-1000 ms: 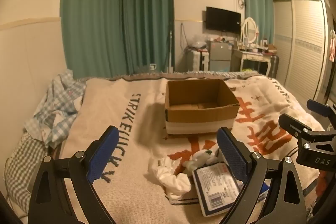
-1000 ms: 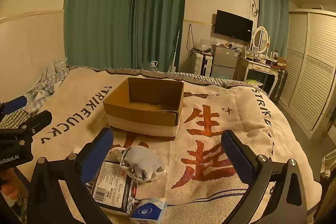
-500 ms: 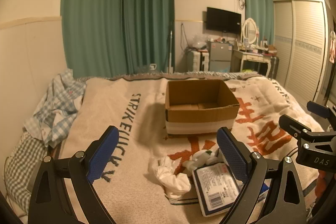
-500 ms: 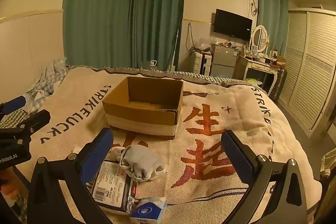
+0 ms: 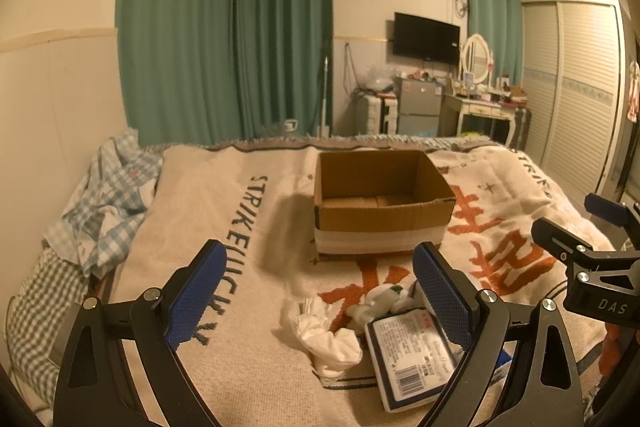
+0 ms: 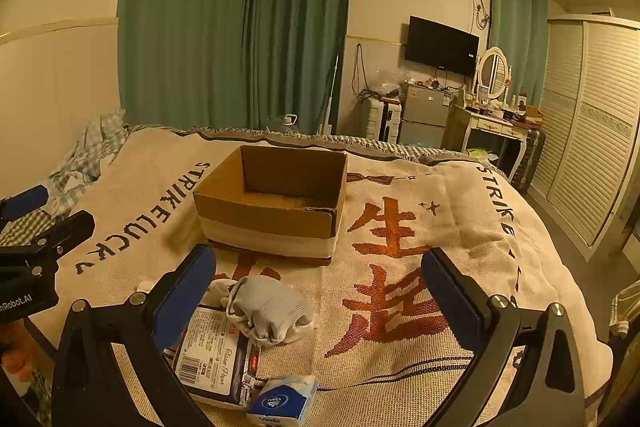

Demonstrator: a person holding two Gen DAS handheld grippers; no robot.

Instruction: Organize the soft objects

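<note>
An open cardboard box (image 5: pixel 380 205) is set on the woven blanket (image 5: pixel 256 227) in the middle of the bed. The soft objects are gathered on the near side of it: a white crumpled cloth (image 5: pixel 324 335), a grey rolled sock bundle (image 6: pixel 272 307) touching a flat tissue pack (image 6: pixel 216 355), and a small blue tissue packet (image 6: pixel 284 403) nearest of all. The left gripper (image 5: pixel 320 299) is held above them with jaws spread wide, nothing between. The right gripper (image 6: pixel 320 303) is likewise held wide apart and unloaded. Checked bedding (image 5: pixel 104 203) is bunched at the far left.
</note>
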